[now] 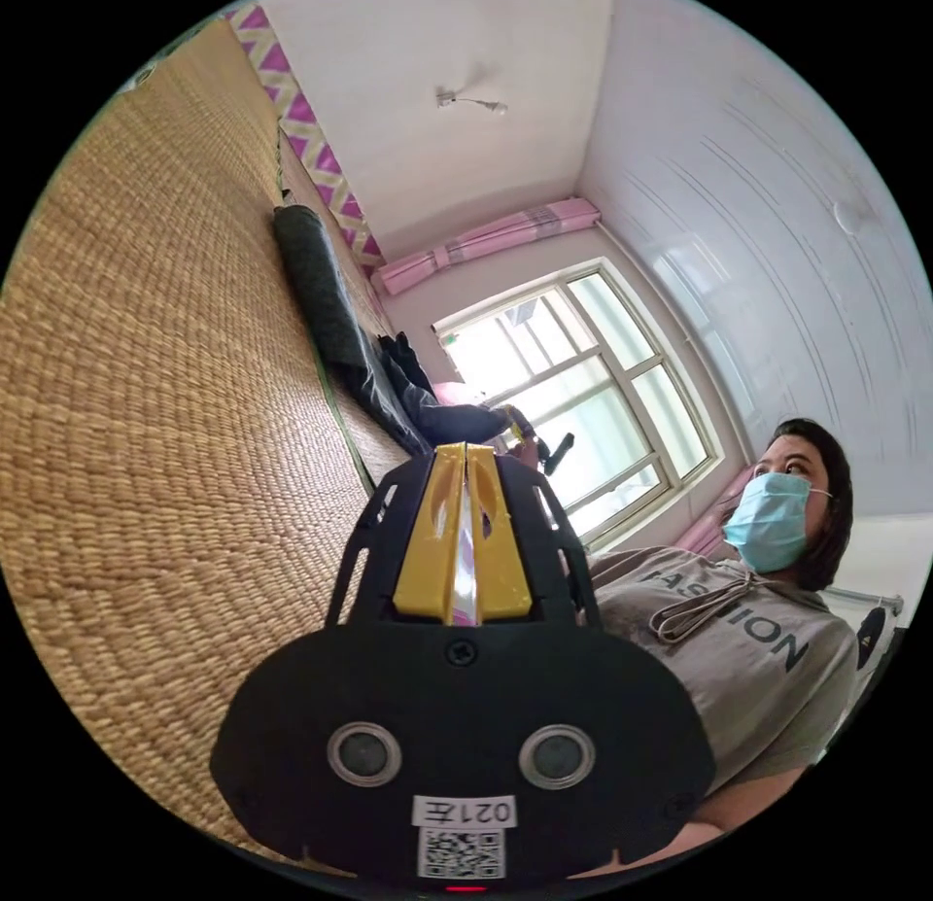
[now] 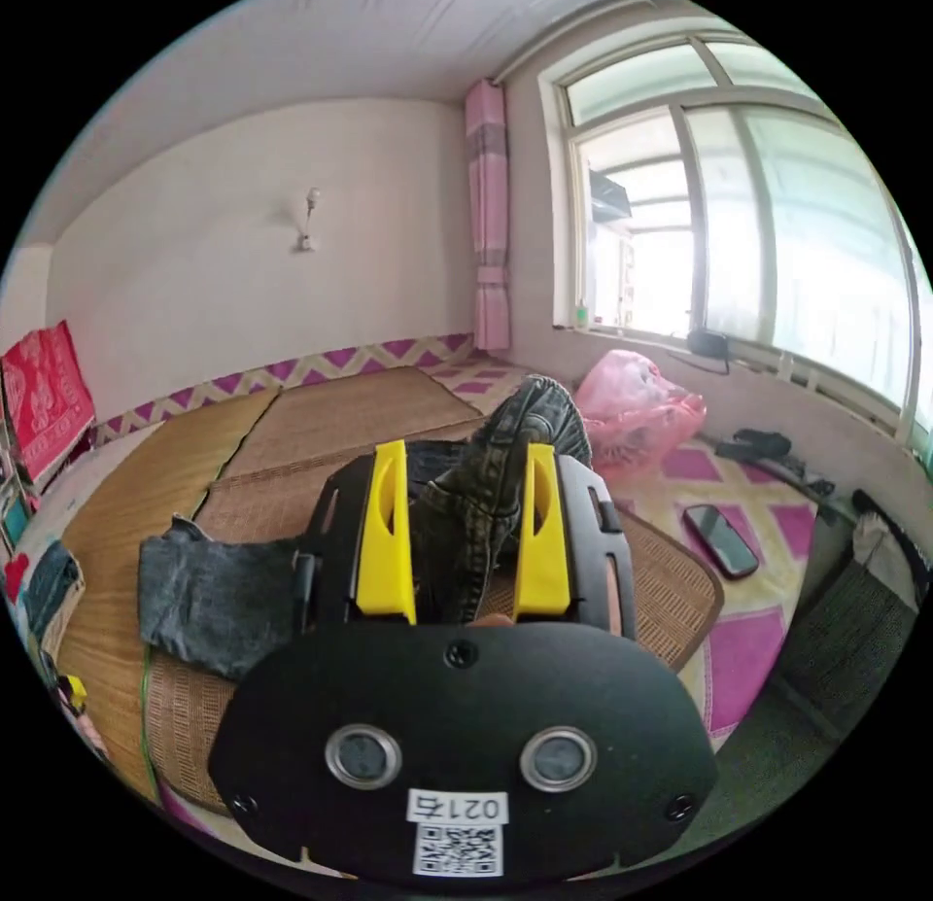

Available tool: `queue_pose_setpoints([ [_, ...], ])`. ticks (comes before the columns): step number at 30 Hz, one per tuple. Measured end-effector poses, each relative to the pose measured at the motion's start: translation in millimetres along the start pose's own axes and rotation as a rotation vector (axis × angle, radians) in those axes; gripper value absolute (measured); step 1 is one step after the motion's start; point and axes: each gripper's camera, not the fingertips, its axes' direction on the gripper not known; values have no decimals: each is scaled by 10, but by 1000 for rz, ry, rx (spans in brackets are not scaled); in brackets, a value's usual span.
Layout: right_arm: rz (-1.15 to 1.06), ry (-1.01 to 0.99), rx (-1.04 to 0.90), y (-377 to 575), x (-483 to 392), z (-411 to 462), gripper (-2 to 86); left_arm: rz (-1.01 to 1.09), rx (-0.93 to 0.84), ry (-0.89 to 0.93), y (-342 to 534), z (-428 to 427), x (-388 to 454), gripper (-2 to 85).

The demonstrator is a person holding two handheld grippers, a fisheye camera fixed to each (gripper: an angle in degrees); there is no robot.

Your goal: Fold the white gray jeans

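Fold not complete: right tool (image 2: 465,532) lifts bunched jeans (image 2: 486,512), jaws apart around them; left tool (image 1: 465,541) clenched, empty.

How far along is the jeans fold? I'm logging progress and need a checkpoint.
Done: nothing looks neatly folded; the jeans lie on the woven mat, one end flat.

In hand: the right gripper has a bunched part of the jeans between its jaws, though contact is unclear. The left gripper is shut and empty.

Left: fold the raised part over and flatten.
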Motion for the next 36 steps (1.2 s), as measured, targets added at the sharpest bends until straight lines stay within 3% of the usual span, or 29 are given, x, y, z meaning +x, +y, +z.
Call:
queue_pose_setpoints([
  [5,296,-27,-177,-196,789,93,149,-5,-27,43,-45,-20,-88,-10],
  [12,778,-384,-91,238,1209,-859,151,-33,-7,94,-27,-162,-234,-9],
  [14,668,-443,-16,132,801,-1260,117,-31,-7,95,-20,-190,-249,-9],
  [17,171,-610,-54,-312,-712,-1733,107,-28,-11,91,-12,-231,-275,-9],
  [19,-296,-724,-183,-406,-2263,-1914,105,-28,-8,93,-3,-267,-296,-9],
  [22,-803,-687,-263,51,-4099,-2103,129,-26,-2,99,14,-333,-336,-9],
  [25,-1183,-583,-226,742,-5434,-2264,139,-26,-9,102,23,-381,-376,-9],
  [29,-1440,-357,-84,1368,-6425,-2319,116,-26,-9,102,42,-470,-438,-9],
  [33,-1650,-6,125,1854,-6969,-2199,31,-25,-4,99,63,-571,-500,-8],
  [35,-1618,33,145,1812,-7017,-2211,23,-24,-3,70,73,-609,-508,-6],
  [36,-1497,-61,89,1542,-6967,-2309,20,-21,1,27,77,-627,-490,-3],
])
